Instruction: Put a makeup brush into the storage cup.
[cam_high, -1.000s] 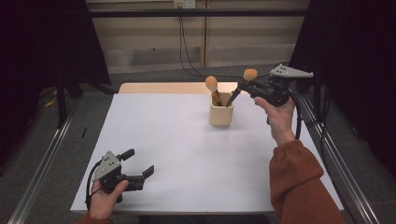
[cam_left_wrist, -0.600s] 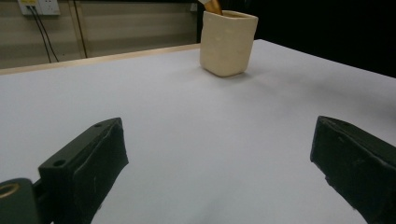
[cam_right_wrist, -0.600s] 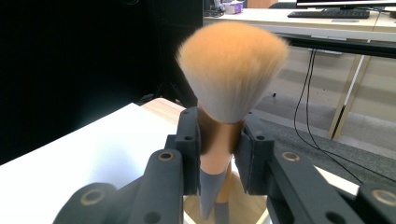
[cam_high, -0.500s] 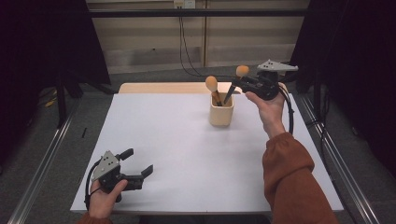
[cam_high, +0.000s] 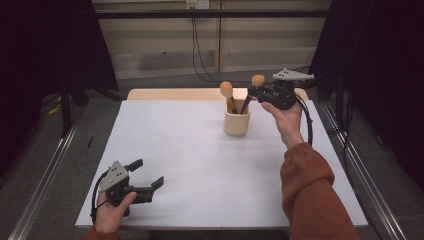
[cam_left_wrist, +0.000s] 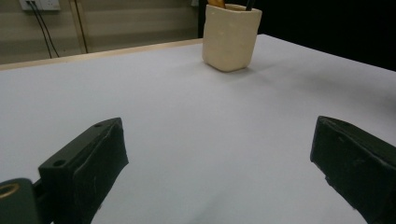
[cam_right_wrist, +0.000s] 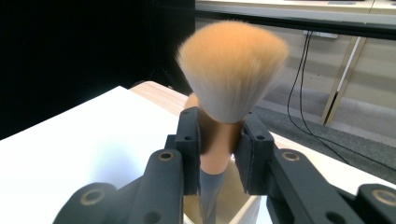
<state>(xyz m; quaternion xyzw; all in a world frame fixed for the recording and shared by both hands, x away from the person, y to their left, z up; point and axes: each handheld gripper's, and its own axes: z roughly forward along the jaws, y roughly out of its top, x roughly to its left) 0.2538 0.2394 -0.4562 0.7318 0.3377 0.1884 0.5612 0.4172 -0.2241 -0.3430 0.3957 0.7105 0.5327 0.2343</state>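
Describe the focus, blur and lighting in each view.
High view: even light on the white table, dark surroundings. Left gripper view: the cup is sharp, the near jaws soft. Right gripper view: the brush clamped in the right gripper looks slightly soft, the background hazy.

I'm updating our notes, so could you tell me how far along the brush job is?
Done: one brush stands in the cup. In hand: the right gripper has its jaws shut on a second brush, handle inside the cup. Left: releasing it. The left gripper rests open on the table.

two brushes (cam_high: 227, 92) in the cup (cam_high: 236, 123) at the table's (cam_high: 200, 150) far right
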